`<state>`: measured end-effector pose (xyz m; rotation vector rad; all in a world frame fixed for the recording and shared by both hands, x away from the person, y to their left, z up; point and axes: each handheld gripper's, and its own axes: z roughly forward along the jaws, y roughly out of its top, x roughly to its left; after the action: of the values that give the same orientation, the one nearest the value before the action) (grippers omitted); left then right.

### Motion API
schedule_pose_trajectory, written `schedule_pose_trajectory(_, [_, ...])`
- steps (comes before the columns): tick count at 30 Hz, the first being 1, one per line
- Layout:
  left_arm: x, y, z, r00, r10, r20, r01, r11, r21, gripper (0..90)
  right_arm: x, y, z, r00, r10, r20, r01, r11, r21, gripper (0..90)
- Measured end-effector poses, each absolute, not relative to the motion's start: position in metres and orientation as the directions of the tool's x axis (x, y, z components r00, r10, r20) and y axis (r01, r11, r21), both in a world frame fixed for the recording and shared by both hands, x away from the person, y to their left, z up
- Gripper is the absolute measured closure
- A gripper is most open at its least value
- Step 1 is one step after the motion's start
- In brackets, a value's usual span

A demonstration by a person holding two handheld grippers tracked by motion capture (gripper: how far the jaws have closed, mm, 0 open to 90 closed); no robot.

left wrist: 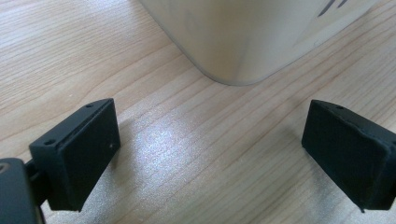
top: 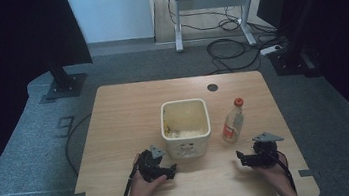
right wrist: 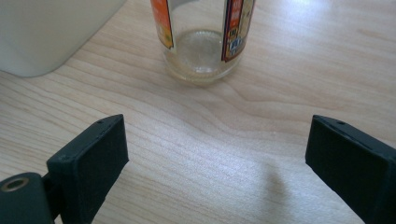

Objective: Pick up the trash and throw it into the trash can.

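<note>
- Grey carpet (top: 27,146) lay around a light wooden table (top: 123,109), with dark curtains at both sides, a second desk's white legs (top: 177,22) at the back wall, and black cables (top: 229,51) looped on the floor under it.
- At the table's left, the person's left hand (top: 141,188) came in from the bottom edge, the forearm angled up and inward, wrapped around the left tool (top: 171,169), which pointed to the right, toward the container's near left corner.
- In the left gripper view its two black jaws stood wide apart over bare wood with nothing between them; the container's rounded corner (left wrist: 233,51) lay just ahead of them, not touched.
- In the middle stood the cream square container (top: 185,127), open at the top, with pale crumbs or grains on its floor; dark markings showed on its near wall, too small to read.
- Just right of the container stood a clear glass bottle (top: 233,123) with a red cap (top: 238,102) and an orange-and-white label; the print on the label could not be read in any view.
- At the right, the person's right hand (top: 274,169) reached up from the bottom edge, holding the right tool (top: 241,157), which pointed left, near the bottle but apart from it.
- In the right gripper view its jaws gaped wide and held nothing; the bottle's base (right wrist: 201,51) stood ahead of them, clear of both pads.
</note>
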<state>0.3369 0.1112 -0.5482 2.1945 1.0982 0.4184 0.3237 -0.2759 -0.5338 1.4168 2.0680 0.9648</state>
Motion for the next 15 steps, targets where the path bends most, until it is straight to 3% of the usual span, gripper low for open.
schedule_pose_trajectory(15, [0.337, 0.111, -0.548, 0.600, 0.800, -0.002, 0.596, -0.446, 0.668, 3.8, 0.323, -0.279, -0.511, -0.389, 0.921, 0.010, 0.571, 0.233, 0.787, 7.2])
